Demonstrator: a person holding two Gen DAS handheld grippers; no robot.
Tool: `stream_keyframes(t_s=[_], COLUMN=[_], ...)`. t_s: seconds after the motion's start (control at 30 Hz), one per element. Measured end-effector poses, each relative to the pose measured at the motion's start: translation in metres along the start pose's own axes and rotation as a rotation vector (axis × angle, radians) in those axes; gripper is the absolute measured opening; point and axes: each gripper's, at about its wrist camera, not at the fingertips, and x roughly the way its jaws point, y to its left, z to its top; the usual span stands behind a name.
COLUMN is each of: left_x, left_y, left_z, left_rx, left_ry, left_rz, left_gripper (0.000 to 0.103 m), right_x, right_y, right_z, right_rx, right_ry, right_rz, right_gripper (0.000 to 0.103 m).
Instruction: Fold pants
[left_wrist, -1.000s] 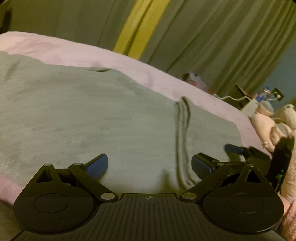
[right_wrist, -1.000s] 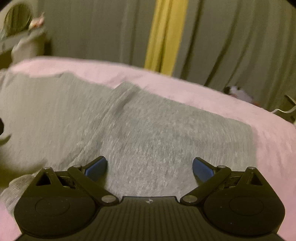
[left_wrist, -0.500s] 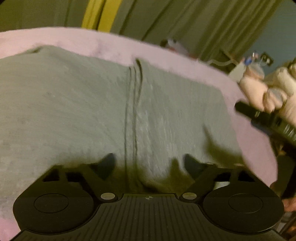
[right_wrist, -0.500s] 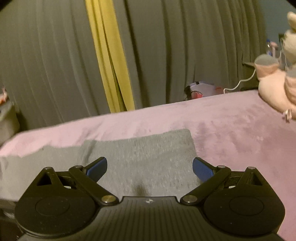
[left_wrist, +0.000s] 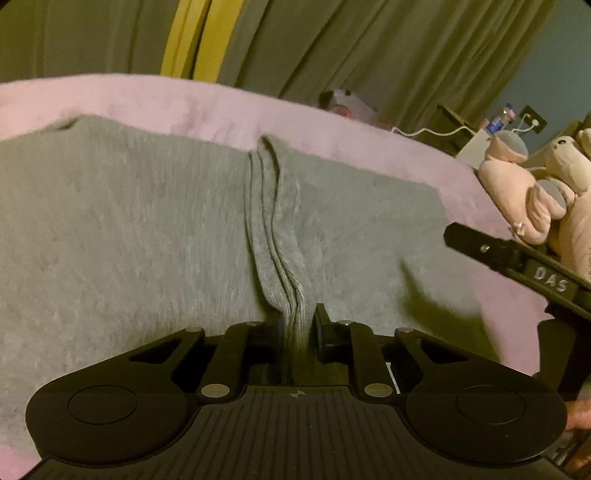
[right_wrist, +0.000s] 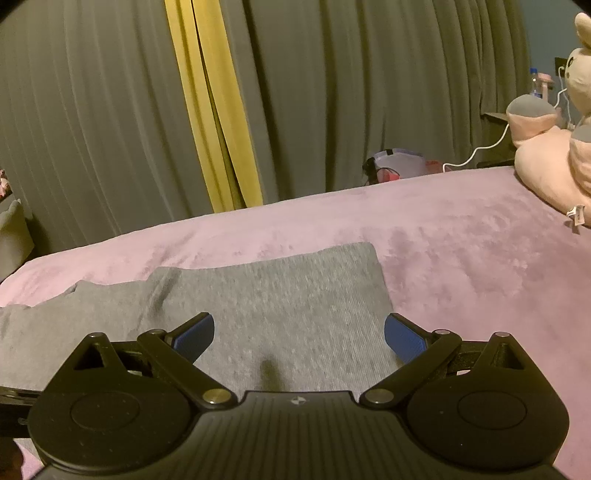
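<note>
The left hand-held gripper (left_wrist: 295, 325) is closing on a pinched ridge of the grey knit pants (left_wrist: 129, 229); only the right wrist view is showing the right hand-held gripper (right_wrist: 299, 332) hanging released above them on the pink plush bed (right_wrist: 461, 251).

right hand-held gripper (right_wrist: 299, 334) hangs agape above grey pants (right_wrist: 280, 291) on pink blanket (right_wrist: 461, 251).

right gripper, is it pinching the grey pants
No, the right gripper has its blue pads spread wide apart above the grey pants, with no fabric gathered between them.
</note>
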Motion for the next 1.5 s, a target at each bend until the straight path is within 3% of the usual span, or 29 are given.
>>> stream_keyframes(t_s=[0.23,0.4,0.5,0.67,0.73,0.8,0.87,0.93,1.03,1.1,1.27,1.43,1.5], left_x=[-0.03,-0.035,-0.029,-0.03,-0.033,-0.044,-0.056,-0.075,-0.106,-0.13,-0.186,-0.188,-0.182], left_y=[-0.004,0.015,0.027,0.04,0.047,0.06,0.077,0.1,0.139,0.168,0.232,0.277,0.29], left_z=[0.004,0.0,-0.004,-0.004,-0.002,0.002,0.009,0.014,0.018,0.017,-0.005,-0.028,-0.035], left_rx=[0.028,0.039,0.027,-0.032,-0.062,-0.104,-0.176,-0.27,-0.389,-0.448,-0.54,-0.608,-0.661], left_ry=[-0.077,-0.096,-0.065,-0.081,-0.088,-0.119,-0.152,-0.205,-0.253,-0.287,-0.355,-0.297,-0.268], left_rz=[0.046,0.189,0.201,0.222,0.247,0.263,0.288,0.33,0.416,0.481,0.641,0.687,0.633], left_gripper=[0.017,0.017,0.019,0.032,0.032,0.041,0.066,0.074,0.082,0.083,0.096,0.096,0.096], right_x=[0.003,0.026,0.038,0.031,0.029,0.024,0.018,0.014,0.03,0.05,0.053,0.056,0.057], right_y=[0.004,0.011,0.014,0.015,0.017,0.019,0.022,0.029,0.044,0.053,0.049,0.052,0.052], right_z=[-0.001,-0.007,-0.011,-0.01,-0.011,-0.01,-0.008,-0.008,-0.015,-0.024,-0.023,-0.024,-0.025], right_rx=[-0.022,-0.078,-0.097,-0.1,-0.102,-0.106,-0.115,-0.145,-0.24,-0.308,-0.278,-0.276,-0.267], right_ry=[0.029,0.168,0.239,0.199,0.189,0.162,0.112,0.083,0.178,0.289,0.291,0.284,0.285], right_rz=[-0.025,-0.073,-0.065,-0.043,-0.042,-0.028,0.007,0.031,0.01,-0.043,-0.032,-0.04,-0.038], right_gripper=[0.099,0.099,0.099,0.099,0.099,0.099,0.099,0.099,0.099,0.099,0.099,0.099,0.099])
